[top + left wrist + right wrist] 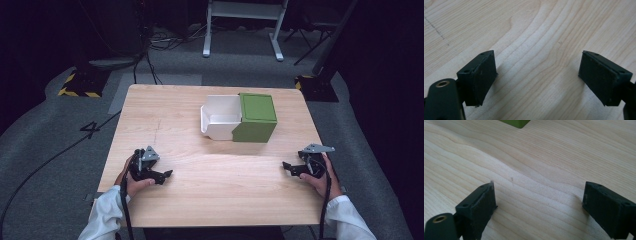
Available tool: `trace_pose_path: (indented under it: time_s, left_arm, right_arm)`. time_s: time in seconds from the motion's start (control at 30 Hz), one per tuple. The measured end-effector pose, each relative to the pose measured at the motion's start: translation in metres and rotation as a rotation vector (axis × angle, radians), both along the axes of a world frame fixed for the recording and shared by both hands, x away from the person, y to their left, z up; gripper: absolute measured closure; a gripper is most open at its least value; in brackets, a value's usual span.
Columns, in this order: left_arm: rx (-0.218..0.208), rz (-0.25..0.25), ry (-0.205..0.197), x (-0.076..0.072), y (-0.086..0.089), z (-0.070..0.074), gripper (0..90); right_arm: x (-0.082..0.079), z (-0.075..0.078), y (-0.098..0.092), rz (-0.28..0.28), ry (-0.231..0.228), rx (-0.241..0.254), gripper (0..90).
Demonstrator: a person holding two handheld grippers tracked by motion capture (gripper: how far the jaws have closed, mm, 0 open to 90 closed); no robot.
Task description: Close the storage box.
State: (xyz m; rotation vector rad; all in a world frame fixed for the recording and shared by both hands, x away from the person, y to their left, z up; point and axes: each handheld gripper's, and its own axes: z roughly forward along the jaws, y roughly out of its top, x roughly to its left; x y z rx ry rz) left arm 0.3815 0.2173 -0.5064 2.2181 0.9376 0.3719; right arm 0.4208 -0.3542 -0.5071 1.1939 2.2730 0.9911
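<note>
Ahead of both grippers, between them, we see the green-and-white box (240, 118) on the table (215, 195); our left gripper (167, 175) and right gripper (286, 166) gape wide, holding nothing.

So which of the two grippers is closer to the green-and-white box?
The right gripper; its view catches a corner of the green sleeve, and it sits nearer the box's green end. The left gripper faces bare table.

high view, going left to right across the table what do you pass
left hand-held gripper → white box part → green box part → right hand-held gripper. The white and green parts touch, both set farther back on the table; both grippers are open with nothing between their jaws.
</note>
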Motion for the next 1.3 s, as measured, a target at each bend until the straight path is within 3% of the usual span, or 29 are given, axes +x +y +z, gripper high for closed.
trace_pose_path:
  time_s: [0.23,0.37,0.5,0.57,0.67,0.77,0.9,1.0,1.13,1.3]
  left_arm:
    - [0.001,0.011,0.003,0.003,-0.002,0.0,12.3]
    - [0.003,0.026,0.004,0.012,-0.005,0.0,11.8]
    - [0.004,0.067,0.01,0.029,-0.005,0.001,12.1]
    - [0.007,0.127,0.008,0.037,-0.004,0.004,20.0]
    - [-0.076,0.155,0.033,0.048,-0.004,0.007,21.0]
    - [-0.109,0.178,-0.005,0.055,-0.009,0.015,22.1]
    - [-0.133,0.214,-0.046,0.065,-0.021,0.025,26.6]
    - [-0.171,0.227,-0.055,0.077,-0.032,0.034,29.5]
    - [-0.18,0.203,-0.095,0.09,-0.047,0.046,30.8]
    - [-0.226,0.208,-0.093,0.111,-0.065,0.054,34.6]
  right_arm:
    - [-0.002,0.0,-0.001,-0.005,0.0,0.001,11.4]
    - [-0.002,0.0,-0.001,-0.008,0.0,0.002,11.4]
    - [-0.003,0.0,-0.001,-0.016,-0.002,-0.001,11.2]
    - [-0.004,0.0,-0.002,-0.022,-0.001,-0.002,11.2]
    - [-0.006,0.0,-0.003,-0.033,-0.001,-0.001,11.2]
    - [-0.007,0.0,-0.004,-0.034,0.0,0.0,11.1]
    - [-0.007,0.0,-0.004,-0.034,0.0,-0.001,11.1]
    - [-0.007,0.0,-0.004,-0.033,0.0,-0.001,11.1]
    - [-0.007,0.0,-0.004,-0.033,-0.001,-0.001,11.1]
    - [-0.007,0.0,-0.004,-0.032,-0.001,-0.001,11.0]
